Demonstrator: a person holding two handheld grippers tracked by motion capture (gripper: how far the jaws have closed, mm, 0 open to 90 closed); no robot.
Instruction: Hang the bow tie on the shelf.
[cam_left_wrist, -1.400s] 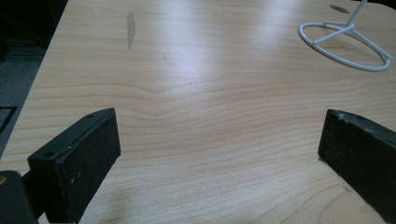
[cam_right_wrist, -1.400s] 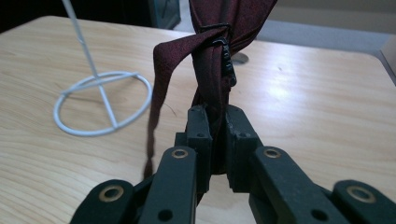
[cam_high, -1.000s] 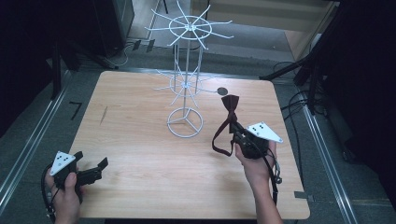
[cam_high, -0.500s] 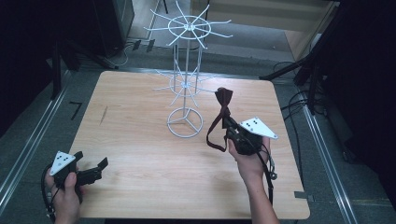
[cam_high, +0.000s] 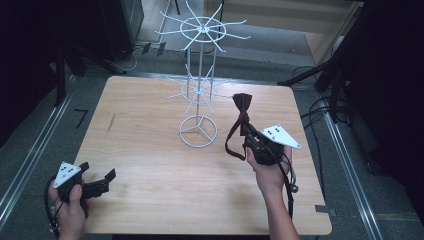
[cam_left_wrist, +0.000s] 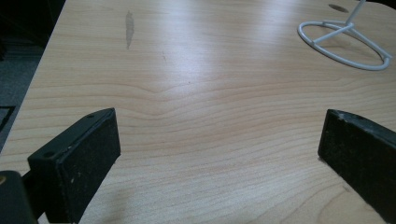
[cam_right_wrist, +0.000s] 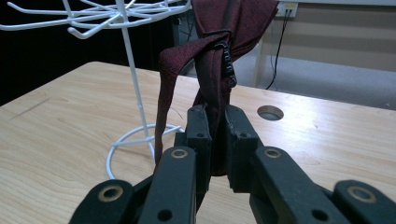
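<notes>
Bow tie (cam_high: 242, 105) hangs clamped in my right gripper (cam_high: 248, 131), just right of the wire stand (cam_high: 199, 100). My left gripper (cam_high: 107, 177), jaws wide apart, sits well left of the stand.

bow tie (cam_high: 243, 104) | colour: dark red, woven fabric, black strap clasp | state: lifted off table, strap clamped between jaws of right gripper (cam_high: 248, 131) | pose: bow uppermost, strap loop hanging below | location: 3 o'clock of wire stand (cam_high: 199, 90), near, apart
</notes>
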